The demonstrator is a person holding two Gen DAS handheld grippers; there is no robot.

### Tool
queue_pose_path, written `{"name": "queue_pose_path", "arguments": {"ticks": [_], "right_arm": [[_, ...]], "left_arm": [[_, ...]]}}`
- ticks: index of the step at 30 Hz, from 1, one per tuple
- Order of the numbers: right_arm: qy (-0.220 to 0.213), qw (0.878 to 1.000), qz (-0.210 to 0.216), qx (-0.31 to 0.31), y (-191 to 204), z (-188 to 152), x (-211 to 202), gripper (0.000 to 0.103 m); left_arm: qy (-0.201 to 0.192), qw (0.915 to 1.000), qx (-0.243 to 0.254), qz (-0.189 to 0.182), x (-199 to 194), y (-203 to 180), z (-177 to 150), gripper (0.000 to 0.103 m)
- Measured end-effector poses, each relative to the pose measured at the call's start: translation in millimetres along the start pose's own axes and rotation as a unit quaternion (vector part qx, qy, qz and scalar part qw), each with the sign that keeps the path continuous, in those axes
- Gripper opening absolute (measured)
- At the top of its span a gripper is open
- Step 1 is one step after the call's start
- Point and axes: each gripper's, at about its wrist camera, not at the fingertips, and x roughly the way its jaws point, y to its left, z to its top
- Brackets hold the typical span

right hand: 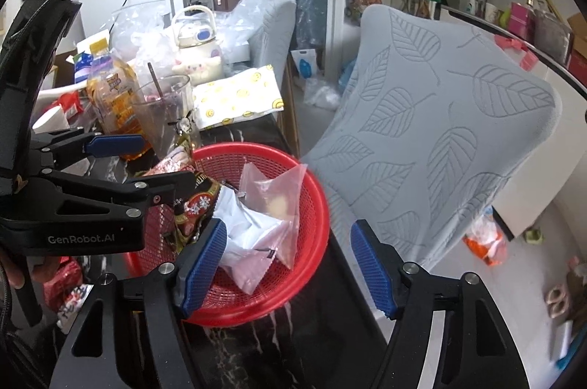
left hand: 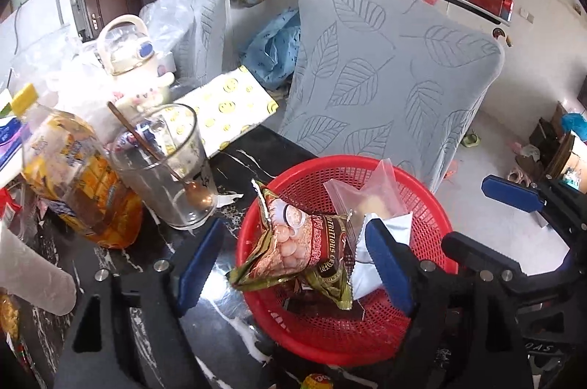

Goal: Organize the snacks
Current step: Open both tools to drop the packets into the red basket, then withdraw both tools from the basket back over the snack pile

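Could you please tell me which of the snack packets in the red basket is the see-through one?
The clear plastic bag at the far side of the red basket; the white packet and gold-brown printed packet are opaque.

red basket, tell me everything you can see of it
The red basket is round, shallow, of perforated plastic mesh with a solid rim. It sits upright at the edge of the dark marbled table, beside a leaf-patterned chair. Inside lie a gold-and-brown snack packet, a clear zip bag and a white pouch. Both grippers hover at it; contact unclear.
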Motion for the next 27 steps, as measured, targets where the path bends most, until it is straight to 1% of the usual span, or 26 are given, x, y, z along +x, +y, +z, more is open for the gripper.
{"name": "queue_pose_path", "arguments": {"ticks": [6, 15, 19, 22, 27], "right_arm": [[-0.022, 1.000, -0.013, -0.007, 5.1, 5.4, -23.6, 0.071], [-0.065, 0.998, -0.023, -0.002, 15.1, 11.8, -73.8, 0.071], [-0.082, 0.996, -0.025, -0.006, 22.8, 11.8, -96.9, 0.072], [-0.094, 0.995, -0.025, -0.007, 28.5, 8.8, -112.7, 0.075], [-0.109, 0.994, -0.021, -0.011, 40.0, 2.9, -136.0, 0.075]], "left_arm": [[-0.020, 0.9997, 0.004, 0.010, -28.5, -0.1, 0.3, 0.079], [-0.079, 0.9965, 0.009, 0.028, -96.4, -5.8, -0.4, 0.079], [-0.104, 0.9941, 0.010, 0.030, -127.8, -8.2, -7.4, 0.079], [-0.113, 0.9931, 0.010, 0.032, -145.3, -10.0, -13.1, 0.079], [-0.130, 0.9908, 0.009, 0.037, -173.2, -11.6, -27.2, 0.079]]}}
